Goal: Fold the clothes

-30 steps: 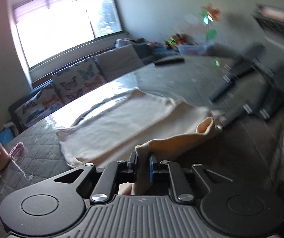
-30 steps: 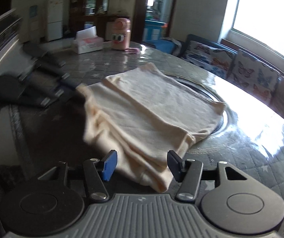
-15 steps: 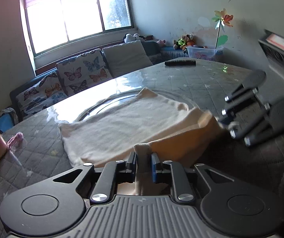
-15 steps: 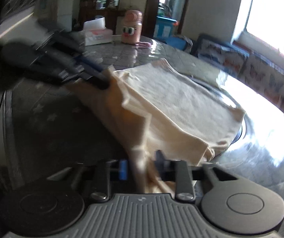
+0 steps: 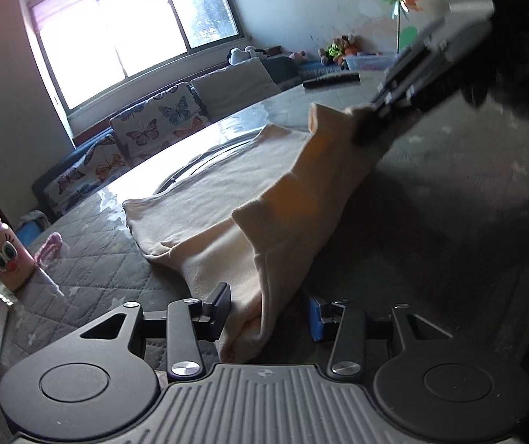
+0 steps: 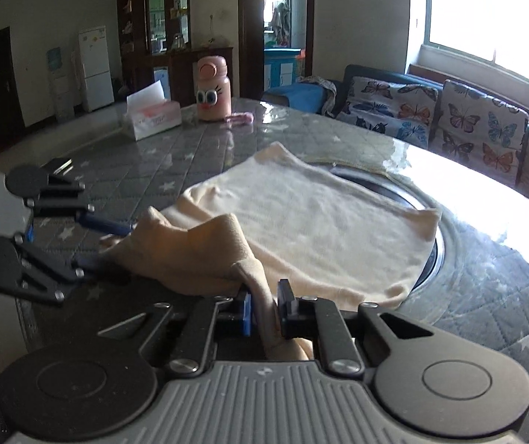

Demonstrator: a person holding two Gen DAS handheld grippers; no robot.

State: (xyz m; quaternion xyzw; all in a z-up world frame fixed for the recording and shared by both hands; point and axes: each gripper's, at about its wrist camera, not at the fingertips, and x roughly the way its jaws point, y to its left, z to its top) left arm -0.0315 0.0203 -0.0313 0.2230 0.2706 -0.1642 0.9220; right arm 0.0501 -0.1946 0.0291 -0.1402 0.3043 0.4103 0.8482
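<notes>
A cream garment (image 5: 227, 199) lies partly folded on the grey quilted table (image 5: 449, 192). My left gripper (image 5: 268, 312) is open, its jaws wide apart with the garment's near corner draped loosely between them. My right gripper (image 6: 264, 309) is shut on another edge of the garment (image 6: 301, 214) and holds it lifted above the table. The right gripper also shows in the left wrist view (image 5: 371, 125), gripping the raised corner. The left gripper shows in the right wrist view (image 6: 101, 244), open beside the cloth.
A pink cartoon bottle (image 6: 212, 88) and a tissue box (image 6: 153, 114) stand at the table's far side. A dark remote (image 5: 331, 80) lies on the table. A sofa with butterfly cushions (image 6: 449, 118) runs beside the table under the window.
My left gripper has opened and let go of the garment corner. My right gripper has closed on the garment's edge and lifted it.
</notes>
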